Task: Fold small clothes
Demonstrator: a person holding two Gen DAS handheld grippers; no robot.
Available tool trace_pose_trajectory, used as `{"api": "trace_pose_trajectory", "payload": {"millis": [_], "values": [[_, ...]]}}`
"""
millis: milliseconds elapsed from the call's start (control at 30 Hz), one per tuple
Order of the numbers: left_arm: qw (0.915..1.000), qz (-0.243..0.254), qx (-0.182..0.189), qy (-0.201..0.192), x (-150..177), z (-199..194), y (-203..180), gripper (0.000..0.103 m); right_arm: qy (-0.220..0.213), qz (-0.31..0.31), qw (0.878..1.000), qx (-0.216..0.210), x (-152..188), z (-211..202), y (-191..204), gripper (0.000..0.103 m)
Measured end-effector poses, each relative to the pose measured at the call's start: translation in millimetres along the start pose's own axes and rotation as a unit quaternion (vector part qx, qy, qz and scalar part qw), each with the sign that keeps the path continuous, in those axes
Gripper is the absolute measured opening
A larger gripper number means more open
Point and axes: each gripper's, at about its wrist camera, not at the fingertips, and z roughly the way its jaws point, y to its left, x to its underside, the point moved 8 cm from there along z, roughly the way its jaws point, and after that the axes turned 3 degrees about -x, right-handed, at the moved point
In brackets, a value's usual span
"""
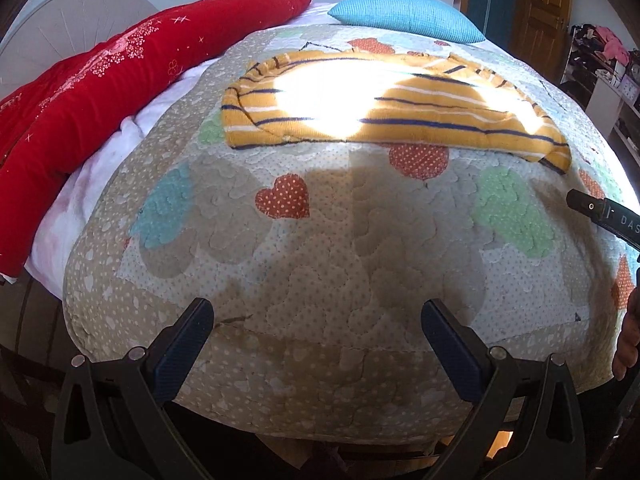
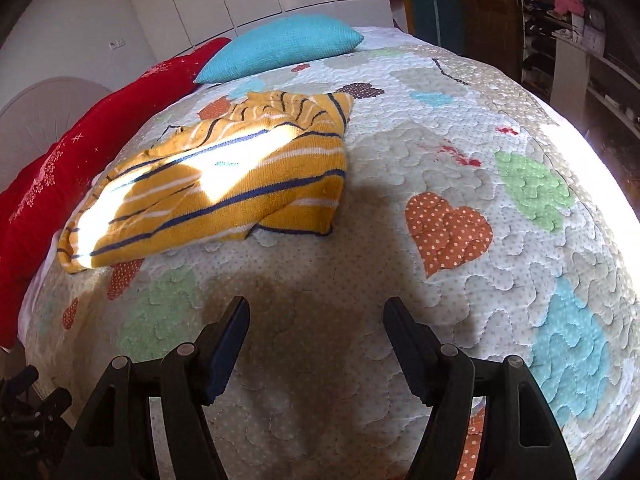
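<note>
A small yellow garment with navy and white stripes (image 1: 384, 108) lies folded flat on the quilted bedspread (image 1: 320, 248), with a bright patch of sunlight across it. It also shows in the right wrist view (image 2: 224, 184), to the upper left. My left gripper (image 1: 316, 320) is open and empty, held over the near part of the quilt, well short of the garment. My right gripper (image 2: 316, 320) is open and empty, over the quilt in front of and to the right of the garment. Part of the right gripper shows at the right edge of the left wrist view (image 1: 604, 212).
A long red cushion (image 1: 100, 92) lies along the left side of the bed, and a blue pillow (image 1: 404, 16) sits at the far end. The quilt (image 2: 440, 240) has heart patches. A wooden door (image 1: 540, 12) and cluttered shelves (image 1: 600, 64) stand at the right.
</note>
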Motion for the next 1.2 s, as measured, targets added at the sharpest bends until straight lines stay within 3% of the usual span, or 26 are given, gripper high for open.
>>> {"api": "trace_pose_trajectory", "payload": {"millis": [333, 633, 733, 767, 800, 833, 900, 967, 1067, 1100, 1133, 1200], "values": [[0.9988, -0.018, 0.028, 0.037, 13, 28, 2, 0.103, -0.006, -0.009, 1.0, 0.007, 8, 4, 4, 0.081], [0.9994, -0.009, 0.03, 0.012, 17, 26, 0, 0.103, -0.019, -0.04, 0.999, 0.03, 17, 8, 14, 0.091], [0.9983, -0.011, 0.055, 0.013, 16, 22, 3, 0.102, -0.027, -0.05, 0.998, 0.034, 18, 10, 15, 0.094], [0.997, -0.021, 0.074, 0.007, 13, 19, 6, 0.099, -0.03, -0.057, 0.997, 0.037, 19, 10, 16, 0.095], [0.9955, -0.03, 0.09, -0.004, 8, 13, 11, 0.084, -0.034, -0.065, 0.996, 0.042, 20, 11, 18, 0.096], [0.994, -0.036, 0.102, -0.015, 2, 7, 17, 0.061, -0.038, -0.074, 0.995, 0.048, 21, 11, 19, 0.096], [0.9912, -0.055, 0.116, -0.033, -16, -2, 38, 0.037, -0.045, -0.085, 0.994, 0.054, 23, 10, 21, 0.096], [0.9882, -0.09, 0.113, -0.051, -40, -6, 68, 0.038, -0.038, -0.084, 0.994, 0.054, 21, 8, 21, 0.093], [0.982, -0.138, 0.115, -0.06, -80, -2, 112, 0.061, -0.03, -0.1, 0.994, 0.034, 12, -1, 38, 0.073], [0.9787, -0.154, 0.121, -0.061, -94, 2, 125, 0.076, -0.031, -0.113, 0.993, 0.024, 8, -3, 49, 0.073], [0.9757, -0.163, 0.13, -0.065, -109, 7, 133, 0.083, -0.032, -0.13, 0.991, 0.014, 4, -3, 63, 0.073], [0.9755, -0.158, 0.14, -0.063, -134, 21, 141, 0.085, -0.032, -0.17, 0.985, -0.009, 0, 1, 98, 0.073]]}}
